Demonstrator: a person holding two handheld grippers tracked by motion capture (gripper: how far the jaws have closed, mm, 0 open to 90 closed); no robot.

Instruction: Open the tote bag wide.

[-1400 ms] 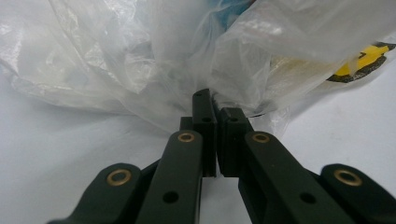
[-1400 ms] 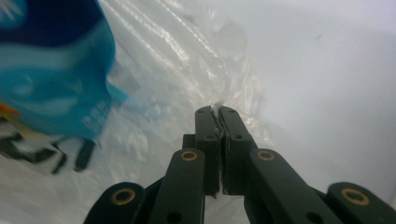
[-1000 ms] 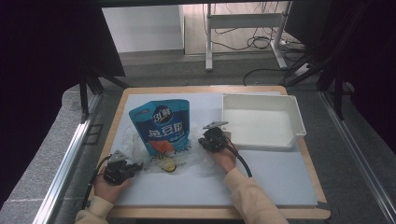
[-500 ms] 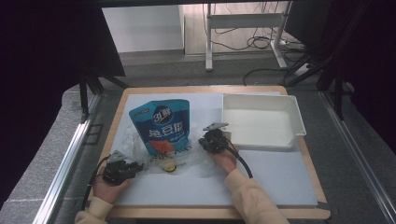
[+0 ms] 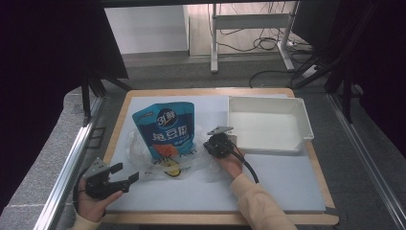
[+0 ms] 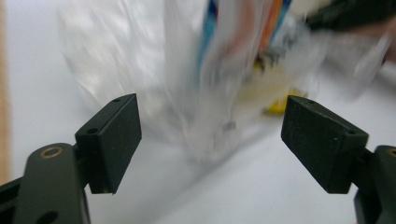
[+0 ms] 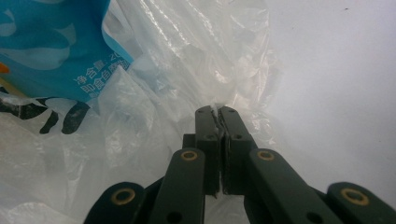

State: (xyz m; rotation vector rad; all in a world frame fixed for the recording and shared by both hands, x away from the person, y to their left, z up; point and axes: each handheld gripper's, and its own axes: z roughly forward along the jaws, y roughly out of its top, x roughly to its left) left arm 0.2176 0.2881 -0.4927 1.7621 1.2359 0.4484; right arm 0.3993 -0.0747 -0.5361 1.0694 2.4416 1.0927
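Inside clear plastic bag [image 5: 143,152]: blue snack pouch [image 5: 164,129].

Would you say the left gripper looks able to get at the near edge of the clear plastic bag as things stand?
Probably yes: the left gripper is open and faces the clear plastic bag, with nothing but bare white mat between them. The right gripper already pinches the bag's other side.

The bench [image 5: 287,191] wore a matt white sheet over a pale wood rim. A thin clear plastic bag [image 7: 187,70] lay crinkled and shiny — its film pinched in the right hand-held gripper [image 7: 217,112], matt black with brass-coloured rivets. The blue pouch [image 5: 165,127] looked glossy; the white tray [image 5: 306,125] — smooth plastic.
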